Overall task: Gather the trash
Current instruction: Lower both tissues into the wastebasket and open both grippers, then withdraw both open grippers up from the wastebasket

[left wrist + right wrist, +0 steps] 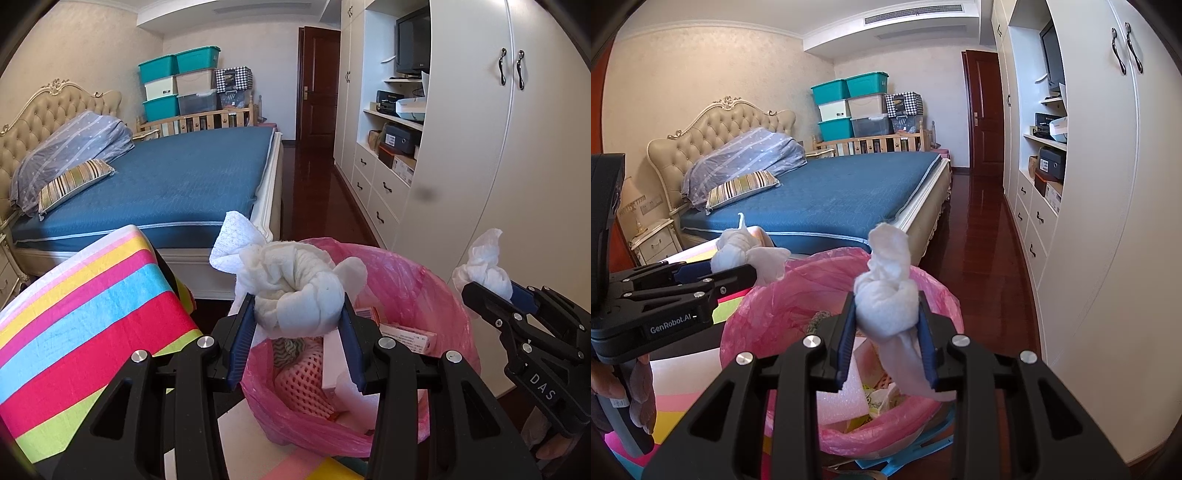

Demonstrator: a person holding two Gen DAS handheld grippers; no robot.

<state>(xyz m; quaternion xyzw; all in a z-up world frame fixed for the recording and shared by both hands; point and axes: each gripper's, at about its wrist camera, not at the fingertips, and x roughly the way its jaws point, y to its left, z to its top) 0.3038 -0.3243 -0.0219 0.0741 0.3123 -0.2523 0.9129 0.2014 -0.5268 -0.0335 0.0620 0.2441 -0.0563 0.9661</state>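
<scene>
In a bedroom beside the bed [192, 173], both grippers, left [299, 314] and right [886, 314], clamp tissue wads over the pink-lined bin [436, 280], already partly filled; dropping both remains.

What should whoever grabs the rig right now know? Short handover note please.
Left gripper: shut on a crumpled white tissue wad, held over the near-left rim of the pink-lined trash bin.
Right gripper: shut on a smaller tissue wad, held above the bin's opening.
Bin: already holds a small box, pink foam netting and white foam.
Done: both wads picked up and brought to the bin.
Left: open each gripper so the wads drop inside; the left one probably needs to move further over the opening first.
</scene>
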